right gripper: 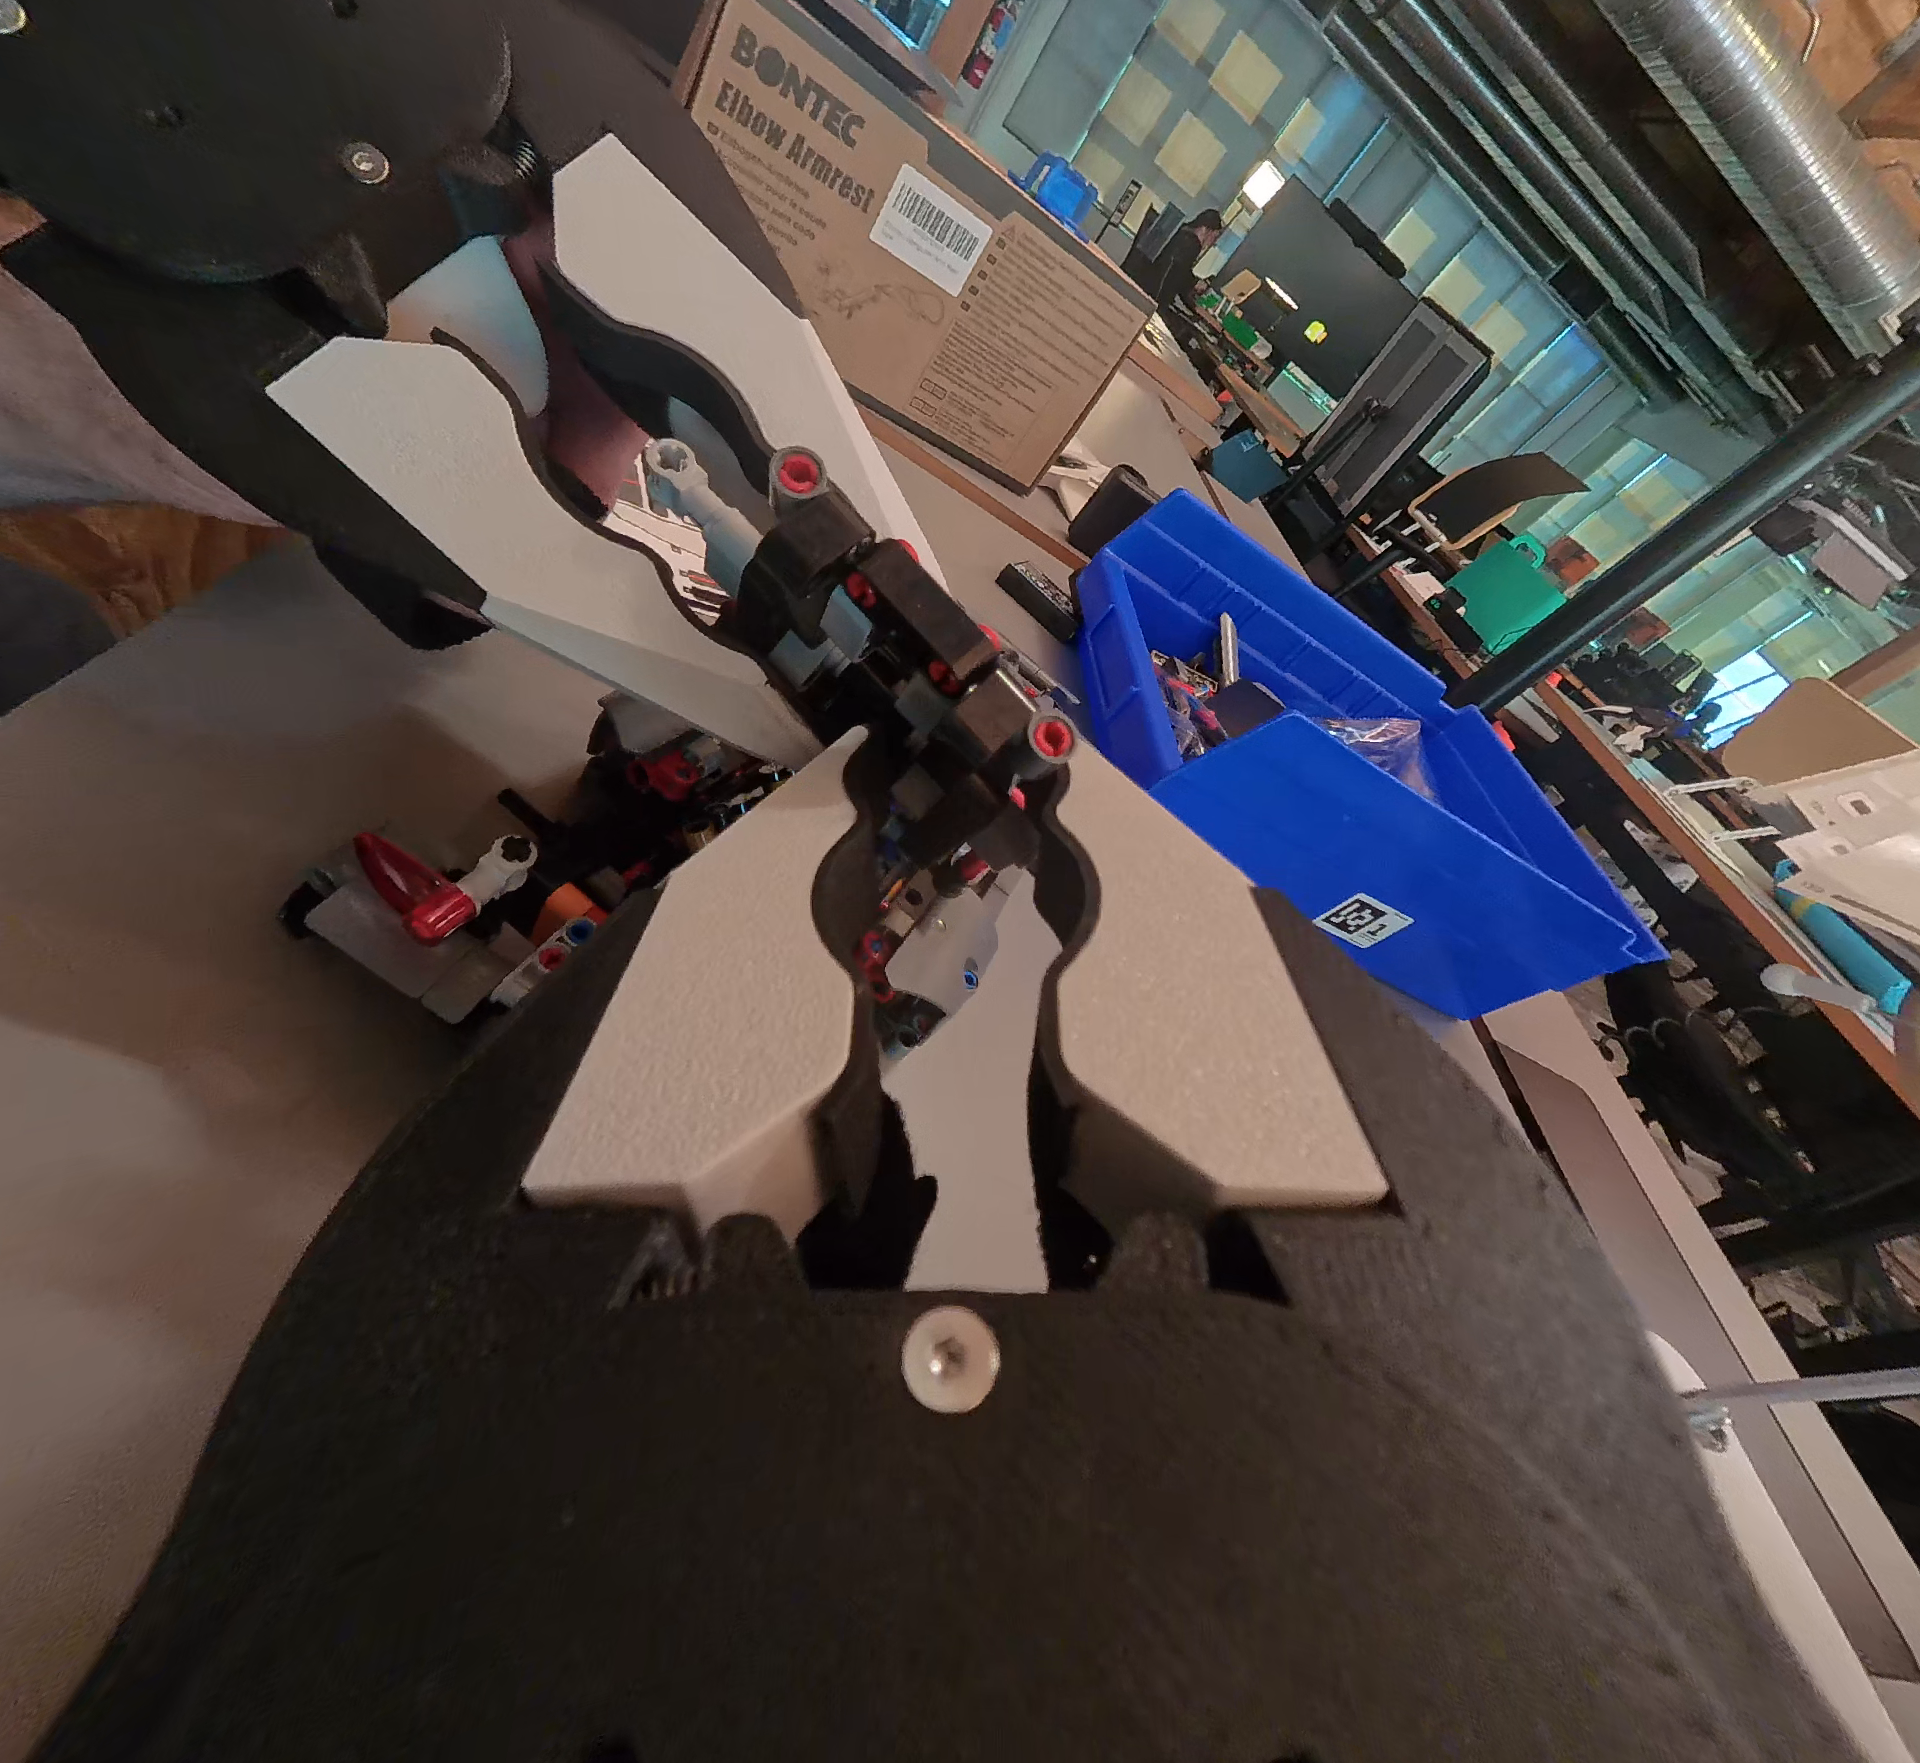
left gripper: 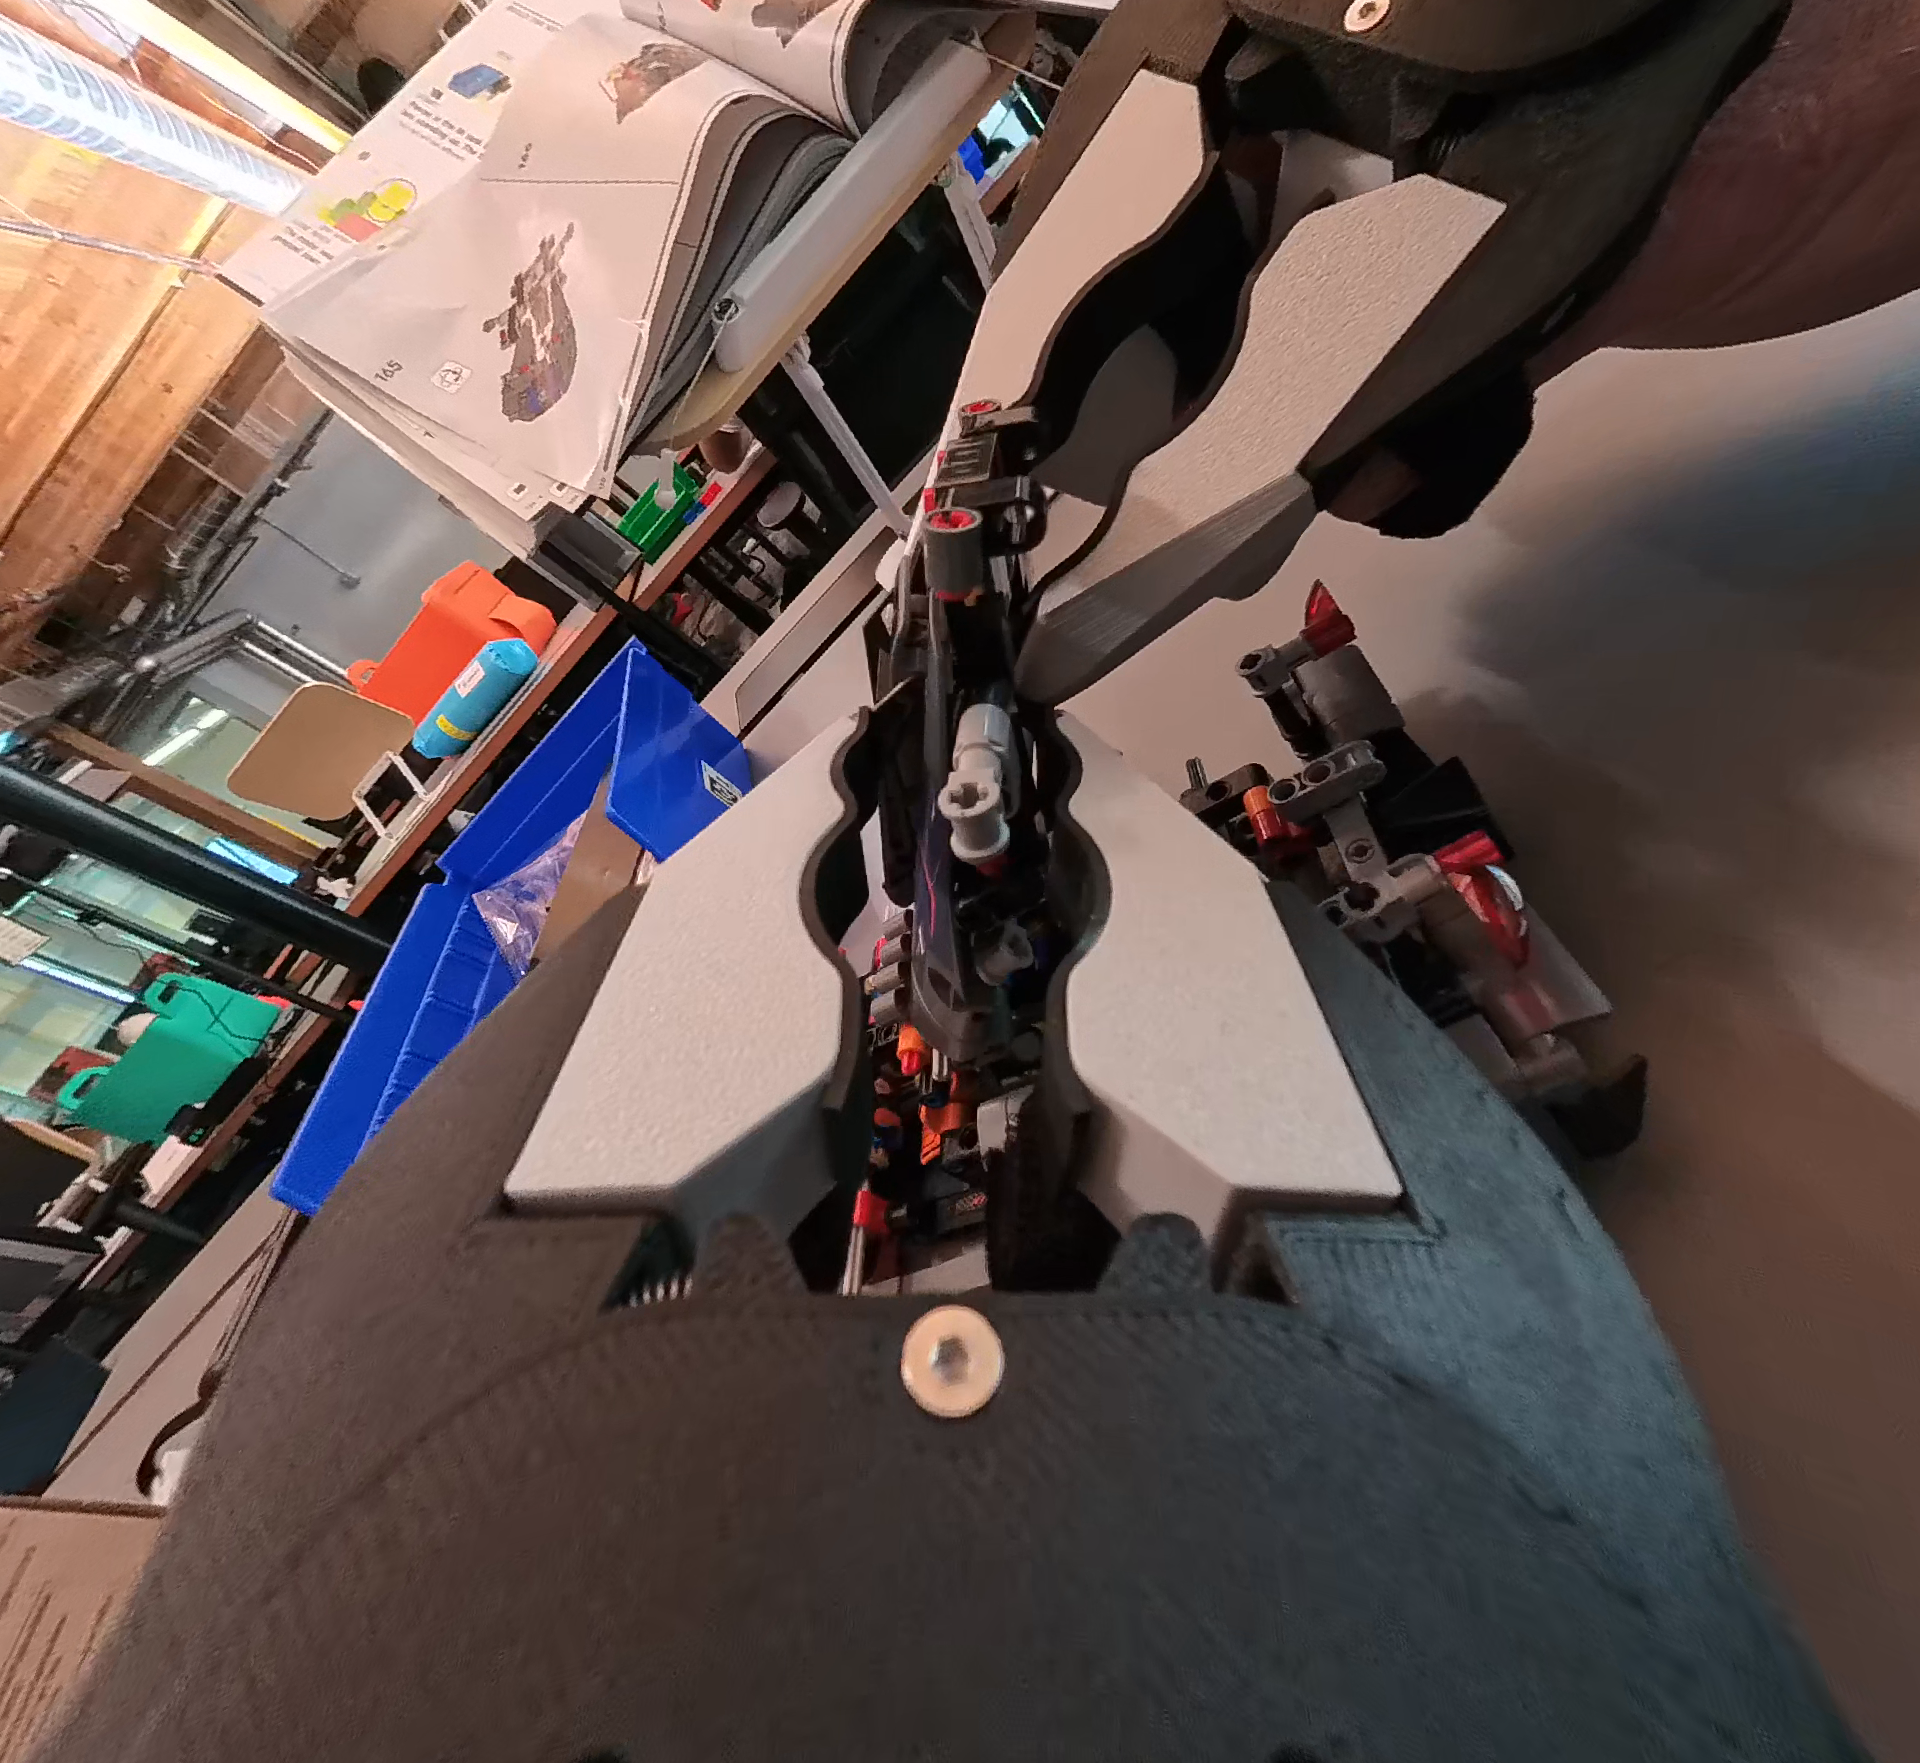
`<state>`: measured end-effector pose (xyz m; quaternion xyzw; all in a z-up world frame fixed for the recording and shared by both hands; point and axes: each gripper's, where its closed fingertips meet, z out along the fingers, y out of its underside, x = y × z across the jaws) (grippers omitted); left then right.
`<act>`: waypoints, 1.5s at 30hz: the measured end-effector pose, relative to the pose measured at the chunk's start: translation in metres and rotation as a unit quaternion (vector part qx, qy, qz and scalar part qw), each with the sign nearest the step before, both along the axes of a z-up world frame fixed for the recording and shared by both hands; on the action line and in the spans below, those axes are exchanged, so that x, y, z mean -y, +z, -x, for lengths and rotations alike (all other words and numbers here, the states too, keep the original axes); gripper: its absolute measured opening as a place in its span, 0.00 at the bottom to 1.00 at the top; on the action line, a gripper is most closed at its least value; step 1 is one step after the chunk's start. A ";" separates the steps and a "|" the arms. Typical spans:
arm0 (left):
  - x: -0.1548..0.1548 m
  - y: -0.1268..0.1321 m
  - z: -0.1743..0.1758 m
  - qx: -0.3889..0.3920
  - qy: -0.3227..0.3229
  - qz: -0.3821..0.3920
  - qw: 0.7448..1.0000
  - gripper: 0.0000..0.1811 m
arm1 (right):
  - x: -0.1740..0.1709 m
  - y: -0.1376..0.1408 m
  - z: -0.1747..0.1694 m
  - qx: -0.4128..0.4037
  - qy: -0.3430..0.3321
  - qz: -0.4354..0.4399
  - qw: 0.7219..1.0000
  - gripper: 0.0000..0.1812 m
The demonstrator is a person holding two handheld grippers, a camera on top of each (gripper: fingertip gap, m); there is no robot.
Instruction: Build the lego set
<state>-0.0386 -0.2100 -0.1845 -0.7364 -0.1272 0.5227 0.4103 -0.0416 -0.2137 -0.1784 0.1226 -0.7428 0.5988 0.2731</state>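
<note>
Workshop shelving, ducting and timber walls frame a pale bench (right gripper: 208,757) where a lego build is under way. At centre, the left tool (left gripper: 961,747) is closed on a slim, dark lego assembly (left gripper: 966,778) of black beams, grey connectors and red pins, held above the bench between its grey fingers (left gripper: 727,965). Meeting it from the far side, the right tool (right gripper: 961,757) grips the same assembly at its other end; in the right wrist view the piece (right gripper: 904,664) bridges the two tools, with the left tool's white fingers (right gripper: 582,529) angling in from the upper left. Just beside the tools, a larger part-built model (left gripper: 1423,872) of grey and black pieces with red fittings rests on the bench; the right wrist view shows it (right gripper: 488,892) to the near left, beneath the held piece. Right of the tools in that view sits a blue parts bin (right gripper: 1340,799) holding loose pieces and a clear bag, and beyond it a brown cardboard box (right gripper: 935,259) stands at the far edge of the bench. An open instruction booklet (left gripper: 582,186) is propped on a stand above the bench in the left wrist view, with an orange case (left gripper: 457,622) and a green case (left gripper: 166,1048) on shelving behind.
</note>
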 end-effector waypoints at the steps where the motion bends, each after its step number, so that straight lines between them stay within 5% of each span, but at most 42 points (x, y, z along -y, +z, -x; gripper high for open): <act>1: 0.000 0.000 0.000 0.000 -0.001 -0.001 1.000 0.16 | 0.000 0.000 0.000 0.000 0.001 0.000 1.000 0.13; 45: -0.004 0.000 -0.004 0.033 -0.049 0.006 0.998 0.15 | -0.003 0.000 -0.003 0.010 0.027 -0.011 1.000 0.11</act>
